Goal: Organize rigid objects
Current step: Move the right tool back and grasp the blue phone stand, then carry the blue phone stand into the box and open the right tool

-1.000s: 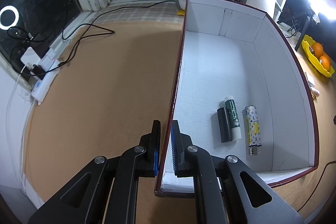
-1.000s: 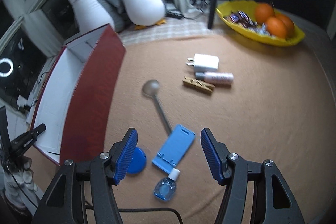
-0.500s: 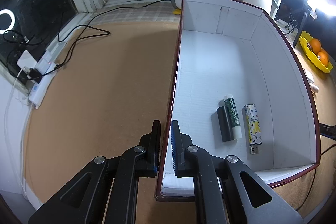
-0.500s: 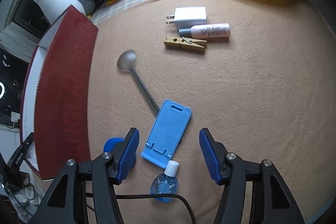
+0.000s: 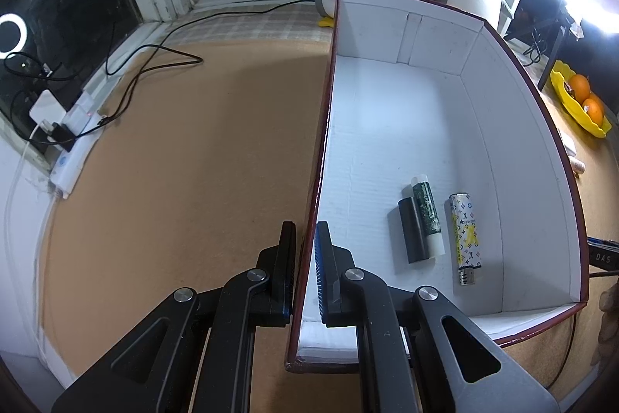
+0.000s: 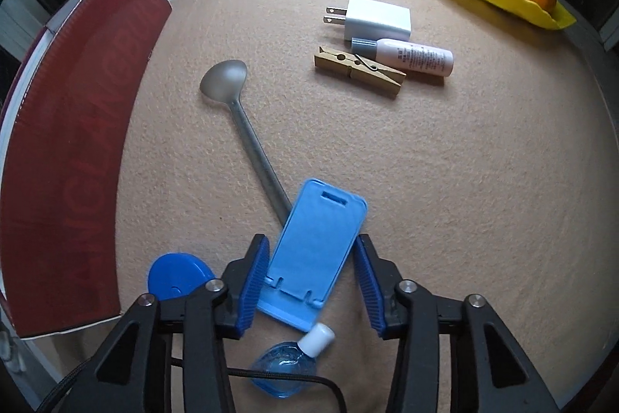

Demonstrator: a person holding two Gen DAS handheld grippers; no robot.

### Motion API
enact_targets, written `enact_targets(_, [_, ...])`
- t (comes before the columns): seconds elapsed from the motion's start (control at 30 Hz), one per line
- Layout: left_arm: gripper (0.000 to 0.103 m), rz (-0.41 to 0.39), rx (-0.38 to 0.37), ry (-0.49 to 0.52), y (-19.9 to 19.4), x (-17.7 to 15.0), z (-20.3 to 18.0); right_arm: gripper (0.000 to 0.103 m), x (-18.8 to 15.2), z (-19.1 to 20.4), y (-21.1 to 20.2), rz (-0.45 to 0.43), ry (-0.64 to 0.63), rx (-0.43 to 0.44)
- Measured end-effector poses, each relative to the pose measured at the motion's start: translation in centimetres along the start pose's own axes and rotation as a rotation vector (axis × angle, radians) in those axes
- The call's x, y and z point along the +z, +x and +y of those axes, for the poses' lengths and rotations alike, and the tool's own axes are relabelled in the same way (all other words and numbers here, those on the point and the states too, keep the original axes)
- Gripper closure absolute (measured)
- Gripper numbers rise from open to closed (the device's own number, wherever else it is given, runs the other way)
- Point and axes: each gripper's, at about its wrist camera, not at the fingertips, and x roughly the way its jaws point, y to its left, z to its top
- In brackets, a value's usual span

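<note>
Left gripper [image 5: 306,258]: jaws pinched tight on the near left wall of the box [image 5: 520,149], one pad outside, one inside. Box is dark red outside, white inside, open-topped, sitting on the tan felt table [image 5: 174,161]. On its floor near the front right: black cylinder [image 5: 413,234] touching a green-and-white tube [image 5: 427,219], then a patterned silver lighter [image 5: 465,237] just beside them, all lying lengthwise.

In the right wrist view the box's red outer wall runs along the left edge.

Right gripper [image 6: 312,281]: pointing steeply down, jaws closing around the blue phone stand [image 6: 315,254]. Stand is between the blue pads; left pad looks at its edge, right pad close, firm contact not clear. Stand is light blue plastic, flat rectangular, slot near the far end, lip with two notches at the near end, lying tilted on the felt over the handle end of a grey spoon [image 6: 236,103].

Blue round lid [image 6: 176,275] just left of the left pad. Small blue bottle with a white cap [image 6: 292,362] just below the stand.
</note>
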Motion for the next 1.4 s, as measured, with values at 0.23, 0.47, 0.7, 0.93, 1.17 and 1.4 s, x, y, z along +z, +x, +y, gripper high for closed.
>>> enact_targets(0.23, [0.095, 0.000, 0.001, 0.001, 0.0, -0.1, 0.0, 0.070, 0.7, -1.2, -0.1, -0.008, 0.007, 0.011])
enact_targets(0.47, [0.095, 0.001, 0.001, -0.005, 0.0, -0.1, 0.1, 0.070, 0.3, -3.2, -0.9, -0.035, 0.055, 0.022])
enact_targets(0.7, [0.095, 0.004, 0.008, -0.011, 0.0, -0.2, 0.2, 0.070, -0.4, -3.7, -3.5, -0.079, 0.048, 0.024])
enact_targets(0.93, [0.095, 0.003, 0.012, -0.022, -0.2, -0.2, 0.2, 0.070, -0.4, -1.5, -7.1, -0.164, -0.017, 0.039])
enact_targets(1.17, [0.095, -0.001, 0.013, -0.044, -0.3, -0.4, 0.4, 0.070, -0.2, 2.4, -10.4, -0.265, -0.114, 0.080])
enact_targets(1.4, [0.095, -0.005, 0.015, -0.062, -0.5, -0.5, 0.6, 0.070, 0.9, 6.2, -12.3, -0.326, -0.202, 0.136])
